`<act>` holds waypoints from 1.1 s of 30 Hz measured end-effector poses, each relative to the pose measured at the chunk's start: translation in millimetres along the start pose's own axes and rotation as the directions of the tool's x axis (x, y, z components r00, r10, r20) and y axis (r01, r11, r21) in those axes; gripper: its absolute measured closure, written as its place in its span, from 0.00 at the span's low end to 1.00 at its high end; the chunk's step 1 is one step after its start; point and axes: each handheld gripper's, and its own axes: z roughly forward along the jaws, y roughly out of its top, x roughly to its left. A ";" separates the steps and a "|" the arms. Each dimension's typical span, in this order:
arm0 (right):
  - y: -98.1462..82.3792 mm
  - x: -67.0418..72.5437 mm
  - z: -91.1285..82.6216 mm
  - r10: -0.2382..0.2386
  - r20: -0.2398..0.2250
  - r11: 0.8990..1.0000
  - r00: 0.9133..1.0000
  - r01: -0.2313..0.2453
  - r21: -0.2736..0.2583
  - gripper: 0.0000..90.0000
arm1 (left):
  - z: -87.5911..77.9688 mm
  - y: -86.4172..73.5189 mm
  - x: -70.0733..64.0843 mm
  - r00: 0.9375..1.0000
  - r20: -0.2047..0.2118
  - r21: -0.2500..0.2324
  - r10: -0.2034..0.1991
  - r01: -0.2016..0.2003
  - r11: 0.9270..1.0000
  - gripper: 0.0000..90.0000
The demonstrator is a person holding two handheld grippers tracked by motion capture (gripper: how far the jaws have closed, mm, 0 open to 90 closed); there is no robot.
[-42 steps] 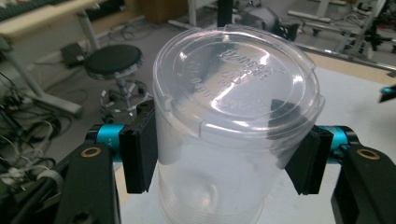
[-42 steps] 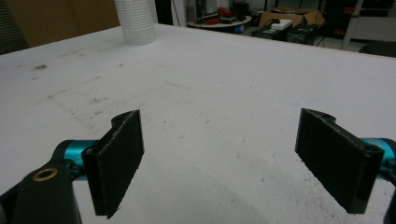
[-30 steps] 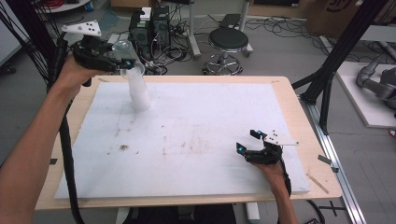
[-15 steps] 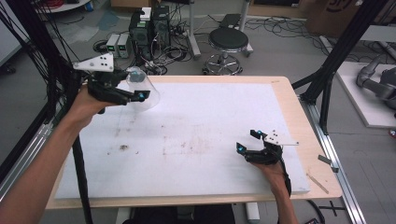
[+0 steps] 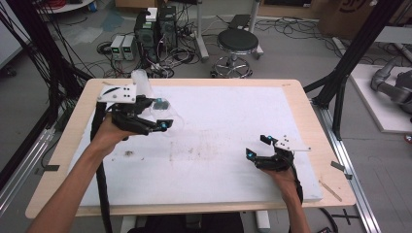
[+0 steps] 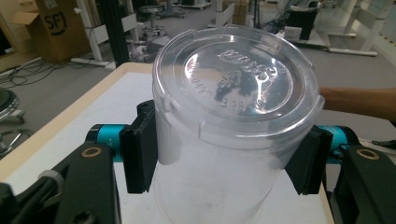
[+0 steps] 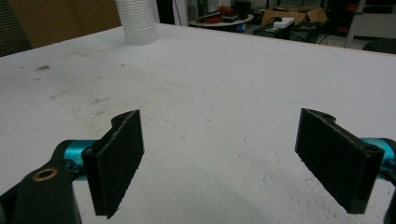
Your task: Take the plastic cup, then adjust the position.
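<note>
1. Gripping a clear plastic cup point(image 6: 224, 140) by its side wall, the left gripper point(image 5: 163, 116) has both pads pressed on it, near the table's far left corner.
2. That cup is tilted off the white sheet point(image 5: 218, 121); nothing shows inside it.
3. A stack of clear cups point(image 5: 141, 80) stands at the far edge, just behind.
4. The right gripper point(image 5: 257, 146) rests near the right edge, jaws wide and empty.

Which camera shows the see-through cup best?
The left gripper view: the clear cup sits close up between the left hand-held gripper pads. The high view shows it small and faint. The right gripper view shows a separate stack of cups.
</note>
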 end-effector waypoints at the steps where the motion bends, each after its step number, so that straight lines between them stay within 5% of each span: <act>1: 0.0 0.7 0.0 0.003 -0.001 1.000 1.000 -0.003 0.001 0.17 | 5.3 -6.2 -3.7 1.000 0.011 -0.006 -0.008 0.008 1.000 0.40; 14: -0.4 2.2 -1.0 -0.015 -0.001 1.000 1.000 0.015 -0.008 0.17 | 25.6 -35.0 -22.0 0.998 0.063 -0.042 -0.018 0.020 0.999 0.40; 24: -0.3 1.2 -0.7 -0.009 -0.004 1.000 1.000 0.009 -0.007 0.17 | 36.1 -51.0 -20.5 0.995 0.090 -0.045 -0.052 0.056 0.997 0.40; 33: 0.2 2.0 0.4 -0.024 -0.026 1.000 0.999 0.024 0.009 0.17 | 32.5 -57.0 -19.0 0.995 0.071 -0.037 -0.063 0.066 0.997 0.40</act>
